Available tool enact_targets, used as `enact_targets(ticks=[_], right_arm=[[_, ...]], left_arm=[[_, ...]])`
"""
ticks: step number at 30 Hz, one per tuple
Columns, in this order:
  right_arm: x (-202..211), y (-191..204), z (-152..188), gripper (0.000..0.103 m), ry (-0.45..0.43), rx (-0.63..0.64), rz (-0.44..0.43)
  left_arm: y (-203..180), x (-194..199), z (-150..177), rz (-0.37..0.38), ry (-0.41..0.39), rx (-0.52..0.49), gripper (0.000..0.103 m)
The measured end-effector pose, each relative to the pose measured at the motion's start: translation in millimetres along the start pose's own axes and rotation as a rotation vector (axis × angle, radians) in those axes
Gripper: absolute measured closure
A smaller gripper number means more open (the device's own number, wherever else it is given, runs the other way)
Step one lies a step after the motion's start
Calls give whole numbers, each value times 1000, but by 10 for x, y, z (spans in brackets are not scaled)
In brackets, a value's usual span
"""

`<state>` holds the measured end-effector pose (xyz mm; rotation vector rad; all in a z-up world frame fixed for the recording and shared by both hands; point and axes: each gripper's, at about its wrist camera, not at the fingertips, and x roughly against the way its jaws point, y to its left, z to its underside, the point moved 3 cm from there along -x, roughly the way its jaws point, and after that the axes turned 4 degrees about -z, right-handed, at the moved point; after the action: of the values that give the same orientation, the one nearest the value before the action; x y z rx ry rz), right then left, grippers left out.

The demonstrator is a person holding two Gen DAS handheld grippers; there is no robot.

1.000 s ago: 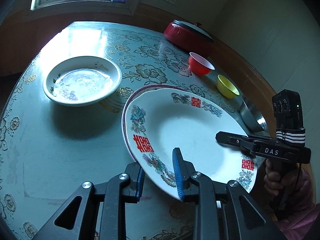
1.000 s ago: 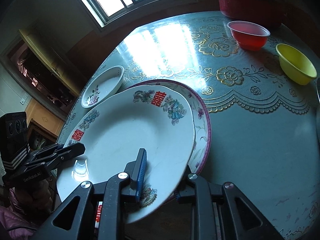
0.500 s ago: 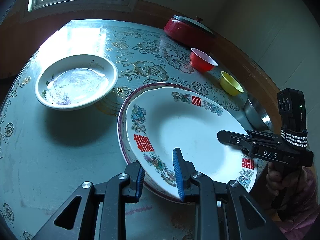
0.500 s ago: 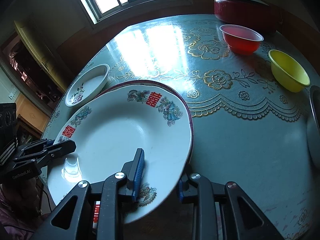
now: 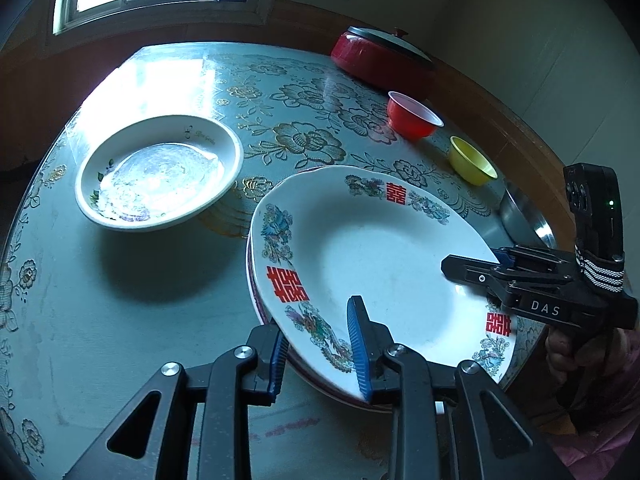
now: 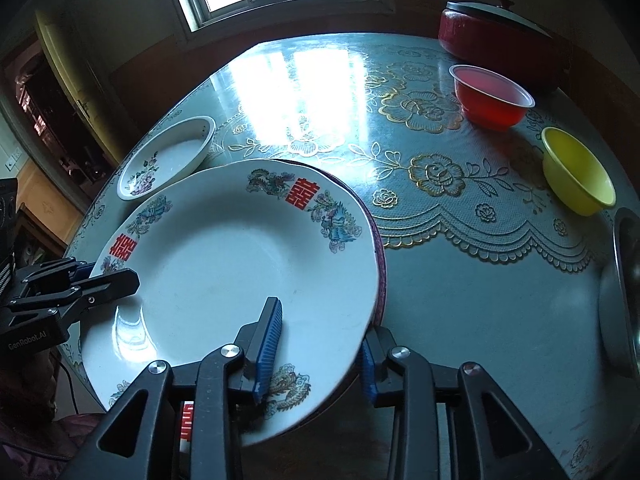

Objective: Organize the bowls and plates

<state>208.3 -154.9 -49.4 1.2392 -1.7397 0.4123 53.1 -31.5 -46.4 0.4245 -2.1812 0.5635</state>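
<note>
Open table [image 5: 132,300] left of the stacked plates [image 5: 384,264], near side. Far-left: white dish [image 5: 160,172] just beside the stack. Far centre bare [image 6: 320,92]. Right: red bowl [image 6: 490,96], yellow bowl [image 6: 578,176], steel basin [image 6: 618,292], pot [image 6: 496,36] block the edge.

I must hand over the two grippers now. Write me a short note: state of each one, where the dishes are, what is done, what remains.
Left gripper: its fingers straddle the near rim of the double-happiness plate; whether they press is unclear.
Right gripper: jaws just been opening, the same plate's rim between them.
Done: this plate lies on the purple-rimmed plate.
Left: floral deep plate, red bowl, yellow bowl and steel bowl stand apart on the table.
</note>
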Motion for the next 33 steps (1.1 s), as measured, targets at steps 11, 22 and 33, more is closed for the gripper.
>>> enact_targets(ticks=[11, 22, 33], right_arm=[[86, 36, -32, 69, 6, 15, 44], [230, -91, -65, 68, -30, -7, 102], [152, -126, -27, 74, -40, -13, 102]], left_arm=[[-61, -6, -17, -28, 11, -48, 69], [-171, -57, 56, -15, 32, -102, 65], [-23, 50, 2, -36, -11, -30, 68]])
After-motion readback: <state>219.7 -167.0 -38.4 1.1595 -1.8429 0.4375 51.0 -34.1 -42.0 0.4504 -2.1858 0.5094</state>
